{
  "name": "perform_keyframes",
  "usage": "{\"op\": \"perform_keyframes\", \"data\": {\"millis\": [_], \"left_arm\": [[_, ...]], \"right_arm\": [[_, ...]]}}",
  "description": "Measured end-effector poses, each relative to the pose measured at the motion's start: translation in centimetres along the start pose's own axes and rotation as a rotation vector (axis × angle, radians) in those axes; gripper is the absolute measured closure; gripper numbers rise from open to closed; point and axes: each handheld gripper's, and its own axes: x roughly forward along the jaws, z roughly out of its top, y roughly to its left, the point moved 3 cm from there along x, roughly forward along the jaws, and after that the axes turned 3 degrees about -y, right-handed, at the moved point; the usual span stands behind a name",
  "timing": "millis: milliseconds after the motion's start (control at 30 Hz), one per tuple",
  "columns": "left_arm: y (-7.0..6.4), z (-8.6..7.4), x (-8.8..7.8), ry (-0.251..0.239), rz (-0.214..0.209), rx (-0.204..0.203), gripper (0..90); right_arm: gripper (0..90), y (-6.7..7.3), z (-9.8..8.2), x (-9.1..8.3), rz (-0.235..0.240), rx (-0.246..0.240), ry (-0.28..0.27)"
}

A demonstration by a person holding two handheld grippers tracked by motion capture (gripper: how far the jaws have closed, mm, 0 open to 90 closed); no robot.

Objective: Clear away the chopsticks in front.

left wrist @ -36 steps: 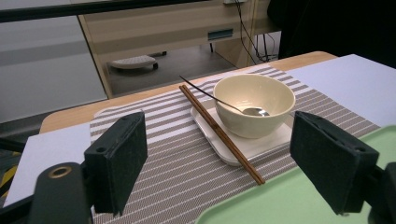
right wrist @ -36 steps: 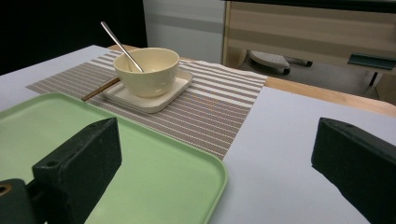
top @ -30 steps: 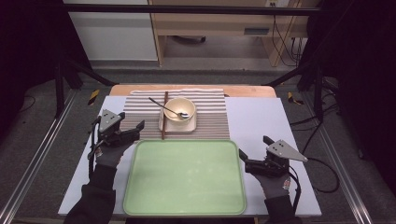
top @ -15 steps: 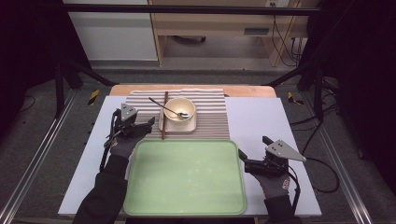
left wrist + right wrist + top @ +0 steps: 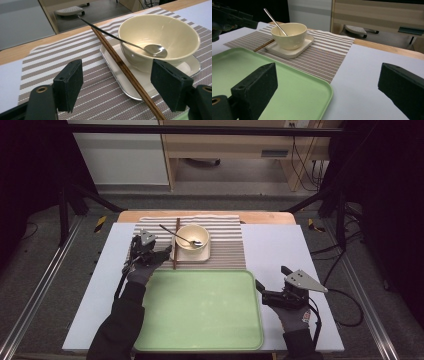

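Now I am holding my left gripper (image 5: 117, 90) low over the striped mat (image 5: 82, 62), jaws wide but just narrowing, the chopsticks (image 5: 125, 70) lying between them untouched, leaning on the small plate (image 5: 117, 72) beside the bowl (image 5: 160, 40). My right gripper (image 5: 272, 295) is resting open beside the green tray (image 5: 200, 320).

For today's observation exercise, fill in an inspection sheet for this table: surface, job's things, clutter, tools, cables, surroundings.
Surface: white table, striped placemat, empty green tray.
Job's things: chopsticks lying beside the bowl, leaning on the small square plate; spoon in bowl.
Clutter: nothing seen.
Tools: left tool open, jaws just been closing slightly, straddling the chopsticks; right tool open beside tray.
Cables: one trails from right tool.
Surroundings: dark floor, metal rails, wooden furniture behind.
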Motion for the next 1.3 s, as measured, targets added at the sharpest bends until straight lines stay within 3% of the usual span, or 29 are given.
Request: {"op": "perform_keyframes", "data": {"millis": [300,600,1300], "left_arm": [[-0.5,-0.7,2.7,0.042,-0.001,-0.016,26.9],[-0.7,-1.7,3.9,0.086,-0.002,-0.008,32.1],[-1.4,-2.2,4.5,0.118,-0.031,-0.025,70.9]], "right_arm": [[2.9,-0.2,-0.1,0.0,-0.001,0.002,-0.003],[3.3,-0.1,-0.2,0.2,0.003,-0.001,0.008],[4.2,-0.1,-0.3,0.2,0.003,-0.002,0.014]]}}
